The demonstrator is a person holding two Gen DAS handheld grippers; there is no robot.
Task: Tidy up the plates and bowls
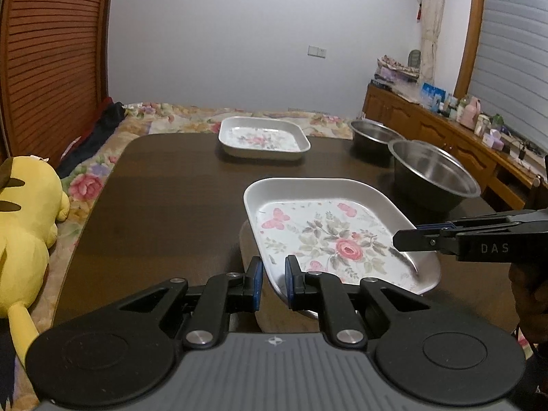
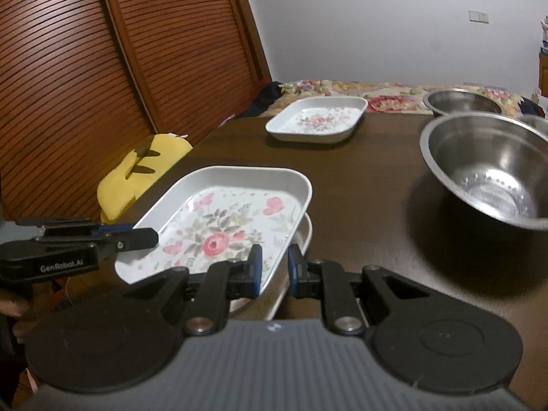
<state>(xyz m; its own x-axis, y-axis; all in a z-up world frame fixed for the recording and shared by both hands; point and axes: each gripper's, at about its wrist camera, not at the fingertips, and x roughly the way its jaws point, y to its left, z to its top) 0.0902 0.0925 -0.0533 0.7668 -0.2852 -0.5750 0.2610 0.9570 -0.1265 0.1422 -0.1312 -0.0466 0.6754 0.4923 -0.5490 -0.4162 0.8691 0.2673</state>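
Observation:
A rectangular white plate with a pink rose print is tilted just above a second, similar plate near the table's front edge. My left gripper is shut on its near-left rim. My right gripper is shut on the opposite corner. A third floral plate lies at the far side. Two steel bowls stand to the right, a large one and one behind it.
The dark wooden table stands against a bed with a floral cover. A yellow plush toy lies left of the table. Slatted wooden doors are on the left, a cluttered sideboard on the right.

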